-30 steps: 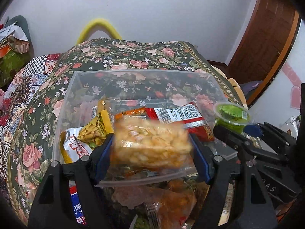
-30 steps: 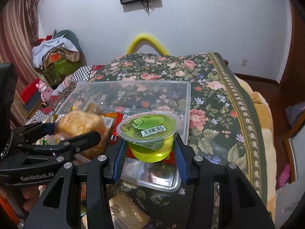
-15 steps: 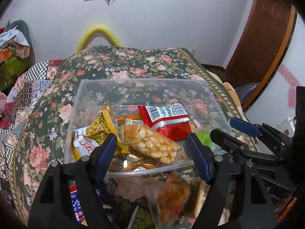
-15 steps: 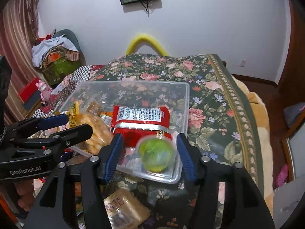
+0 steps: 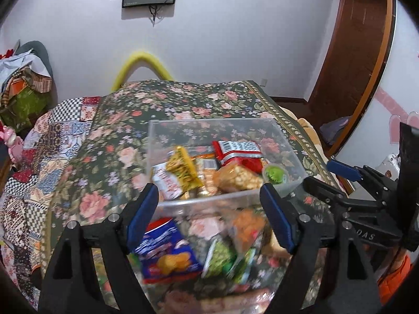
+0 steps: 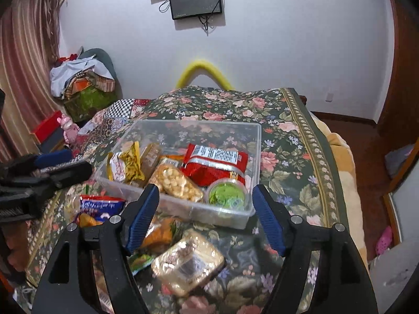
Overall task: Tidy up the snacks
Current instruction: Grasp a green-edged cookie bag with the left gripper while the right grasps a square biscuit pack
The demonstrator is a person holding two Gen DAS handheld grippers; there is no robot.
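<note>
both grippers have let go of their loads and pulled back and up since a second ago: the left gripper [image 5: 209, 210], which carried the clear bag of puffed corn [image 5: 239, 178], and the right gripper [image 6: 205, 213], which carried the green jelly cup [image 6: 227, 196], now hang released and empty, jaws spread wide, on the near side of the clear plastic bin [image 6: 258, 141]. the corn bag lies in the bin's near half, the jelly cup in its near right corner, just beside a red packet [image 6: 214, 162]; a yellow packet [image 6: 132, 161] sits in the near left part. two more snacks are therefore sorted, and the job looks partly done, since loose packs remain on the floral bedspread [image 6: 288, 162] in front of the bin.

the right wrist view shows that leftover pile most plainly: a gold foil tray [image 6: 187, 263] nearest the camera, an orange bag [image 6: 159, 233] behind the left finger, and a blue chip bag [image 6: 100, 205] further left, all outside the bin; it also catches the left gripper at the left edge. the left wrist view looks through the bin's near wall and blurs the pile, but adds green packets [image 5: 222, 256] beside the blue bag and the right gripper at its right edge. one of these loose packs is the likely next pick.
</note>
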